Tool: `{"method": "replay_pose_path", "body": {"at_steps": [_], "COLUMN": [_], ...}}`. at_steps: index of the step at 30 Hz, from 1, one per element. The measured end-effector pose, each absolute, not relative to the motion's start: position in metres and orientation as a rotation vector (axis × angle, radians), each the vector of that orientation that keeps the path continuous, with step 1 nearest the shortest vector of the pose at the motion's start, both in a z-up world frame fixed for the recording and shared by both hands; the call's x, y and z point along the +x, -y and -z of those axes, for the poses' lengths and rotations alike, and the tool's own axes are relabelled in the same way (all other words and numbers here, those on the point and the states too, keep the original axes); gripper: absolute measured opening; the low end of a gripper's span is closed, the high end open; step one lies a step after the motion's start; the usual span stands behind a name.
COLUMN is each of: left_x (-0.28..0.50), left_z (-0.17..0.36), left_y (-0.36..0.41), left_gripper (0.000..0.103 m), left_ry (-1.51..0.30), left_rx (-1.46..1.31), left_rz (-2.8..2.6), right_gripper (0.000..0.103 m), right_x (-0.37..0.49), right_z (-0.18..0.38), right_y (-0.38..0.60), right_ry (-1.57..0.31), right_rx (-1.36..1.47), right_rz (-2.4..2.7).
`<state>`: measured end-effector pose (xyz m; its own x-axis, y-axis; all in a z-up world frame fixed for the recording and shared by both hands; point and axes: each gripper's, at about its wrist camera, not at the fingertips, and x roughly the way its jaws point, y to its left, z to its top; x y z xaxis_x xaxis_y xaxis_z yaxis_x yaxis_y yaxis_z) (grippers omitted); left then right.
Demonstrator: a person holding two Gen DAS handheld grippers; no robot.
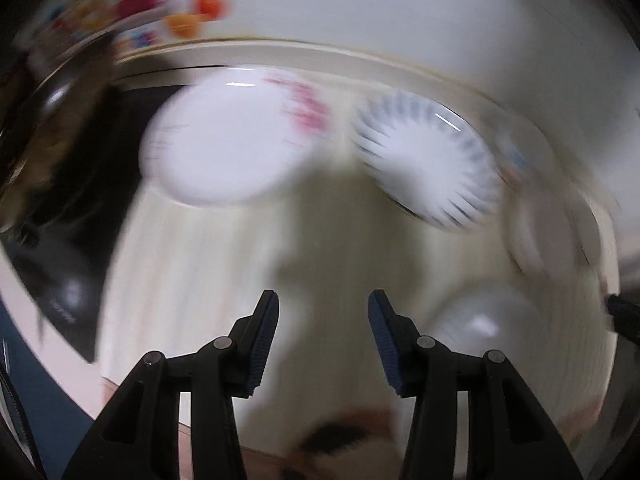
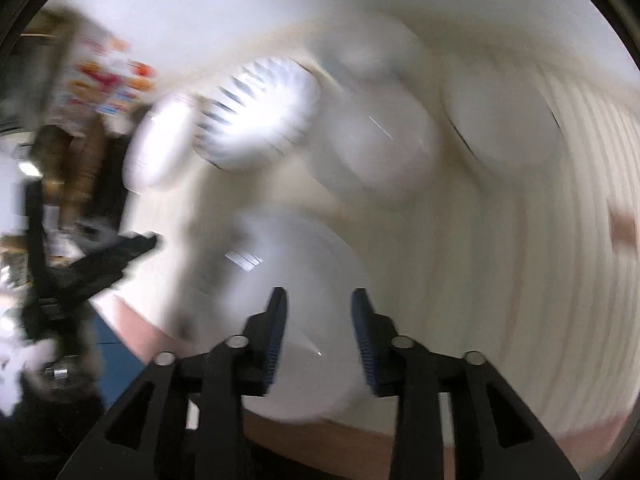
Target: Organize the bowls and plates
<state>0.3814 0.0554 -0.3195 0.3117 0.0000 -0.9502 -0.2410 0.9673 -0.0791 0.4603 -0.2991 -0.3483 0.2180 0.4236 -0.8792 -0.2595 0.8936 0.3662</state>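
Note:
Both views are blurred. My left gripper (image 1: 323, 308) hangs open above the cream table (image 1: 192, 280), with nothing between its fingers. Beyond it lie a white plate with pink marks (image 1: 224, 140), a plate with blue radial stripes (image 1: 428, 160), a small white bowl (image 1: 548, 236) and a pale bowl (image 1: 480, 320) at lower right. My right gripper (image 2: 319, 304) is open over a large white plate (image 2: 296, 280), its pads clear of it. The striped plate (image 2: 256, 120) and two white bowls (image 2: 384, 148) (image 2: 504, 120) lie farther back.
A white wall with colourful stickers (image 1: 140, 4) rises behind the table. Dark clutter (image 2: 80, 168) and a blue surface (image 2: 116, 344) lie past the table's left edge. The left gripper's black frame (image 2: 100, 268) shows at the left of the right wrist view.

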Motion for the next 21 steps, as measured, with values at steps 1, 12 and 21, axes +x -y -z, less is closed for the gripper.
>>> {"method": "replay_pose_path", "body": {"at_steps": [1,12,21], "left_x": [0.384,0.435,0.463], "left_z": [0.322,0.377,0.392], "left_y": [-0.072,-0.192,-0.210], "left_gripper": [0.044,0.044,0.044], "left_ry": [-1.246,-1.257,-1.250], "left_rx": [-0.252,-0.478,-0.443], "left_rz": [-0.196,-0.469,-0.495], "right_gripper": [0.050,0.053,0.041], "right_x": [0.471,0.642,0.704], "right_z": [0.333,0.358,0.423], "right_y": [0.280,0.021,-0.059], "right_ry": [-1.231,-1.150,-1.254], "right_rx": [0.141,-0.135,-0.222], "right_rz": [-0.530,-0.810,-0.795]}}
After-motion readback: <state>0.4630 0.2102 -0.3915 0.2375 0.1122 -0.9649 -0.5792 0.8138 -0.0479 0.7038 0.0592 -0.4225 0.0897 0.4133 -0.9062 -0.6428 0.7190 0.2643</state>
